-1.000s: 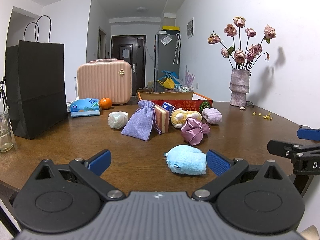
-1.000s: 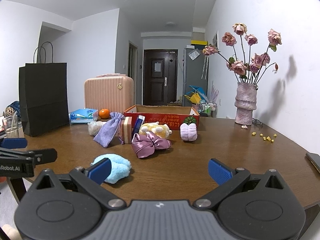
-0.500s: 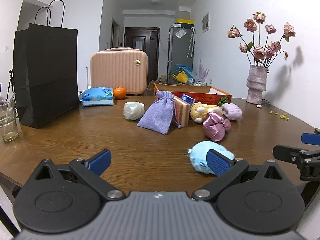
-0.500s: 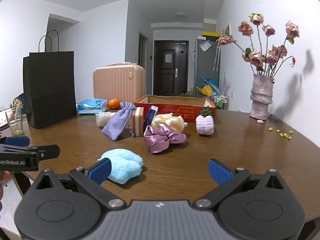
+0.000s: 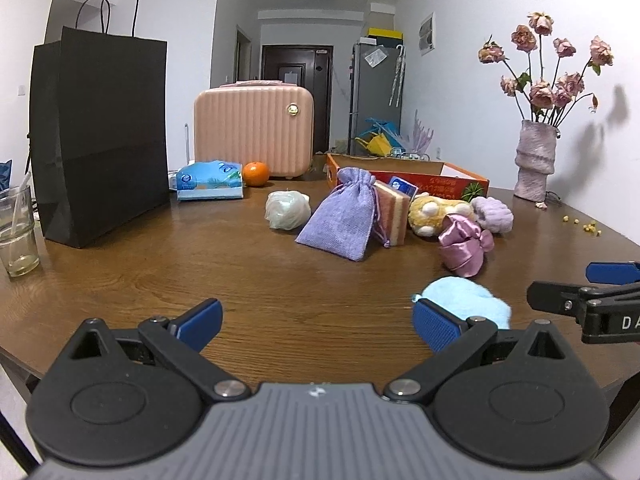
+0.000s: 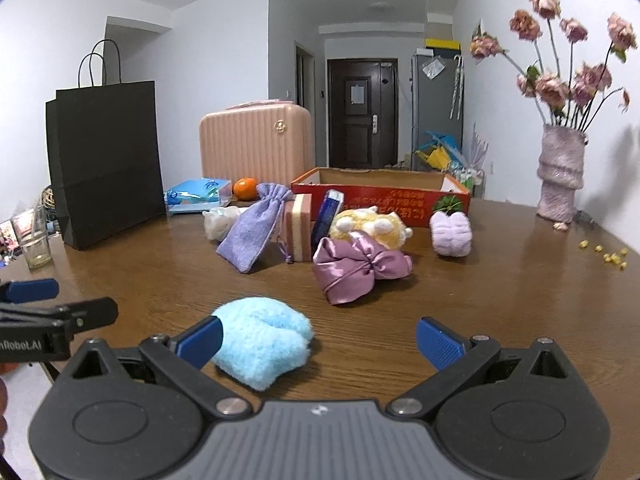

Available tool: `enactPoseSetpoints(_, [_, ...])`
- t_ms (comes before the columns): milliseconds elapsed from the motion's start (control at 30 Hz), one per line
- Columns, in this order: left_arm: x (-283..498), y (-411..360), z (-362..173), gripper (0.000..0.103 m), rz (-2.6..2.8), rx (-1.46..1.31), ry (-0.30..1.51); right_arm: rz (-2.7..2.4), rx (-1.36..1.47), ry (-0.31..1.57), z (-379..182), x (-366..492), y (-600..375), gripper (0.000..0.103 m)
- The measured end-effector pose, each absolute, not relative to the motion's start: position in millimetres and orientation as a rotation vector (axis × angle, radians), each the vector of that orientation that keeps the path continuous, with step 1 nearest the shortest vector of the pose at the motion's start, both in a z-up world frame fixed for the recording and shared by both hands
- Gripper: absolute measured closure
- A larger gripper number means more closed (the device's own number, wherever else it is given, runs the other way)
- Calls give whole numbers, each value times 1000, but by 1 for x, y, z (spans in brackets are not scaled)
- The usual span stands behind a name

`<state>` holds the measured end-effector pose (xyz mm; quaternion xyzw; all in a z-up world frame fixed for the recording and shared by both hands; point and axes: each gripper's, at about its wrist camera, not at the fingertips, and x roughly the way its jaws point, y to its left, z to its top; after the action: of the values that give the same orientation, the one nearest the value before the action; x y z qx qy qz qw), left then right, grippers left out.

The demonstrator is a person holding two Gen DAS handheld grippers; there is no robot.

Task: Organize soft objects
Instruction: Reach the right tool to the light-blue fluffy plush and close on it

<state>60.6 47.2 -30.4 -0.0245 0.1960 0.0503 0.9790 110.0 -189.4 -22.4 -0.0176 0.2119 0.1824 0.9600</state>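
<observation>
Blue and fluffy, the soft toy [image 6: 262, 340] lies on the wooden table [image 6: 500, 300] just ahead of the right gripper [image 6: 320, 340], beside its left finger. Both the right gripper and the left gripper [image 5: 318, 322] are spread wide, grasping nothing. Further back, a purple pouch [image 6: 254, 236], satin bow [image 6: 358, 266] and yellow plush [image 6: 374, 224] sit before a red box [image 6: 380, 196].

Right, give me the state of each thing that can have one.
Left gripper: open, empty.
Right gripper: open, empty.
Blue plush: on the table, not gripped.
Pouch: drawn shut, leaning.
Red box: open on top.
Suitcase: closed, upright.
Black bag: upright.
Glass: almost empty.
</observation>
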Motion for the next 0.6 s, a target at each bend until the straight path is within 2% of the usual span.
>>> enactPoseSetpoints(600, [80,74,-48,0,153,-93,433,421,-88,521,-49,167,-135,0])
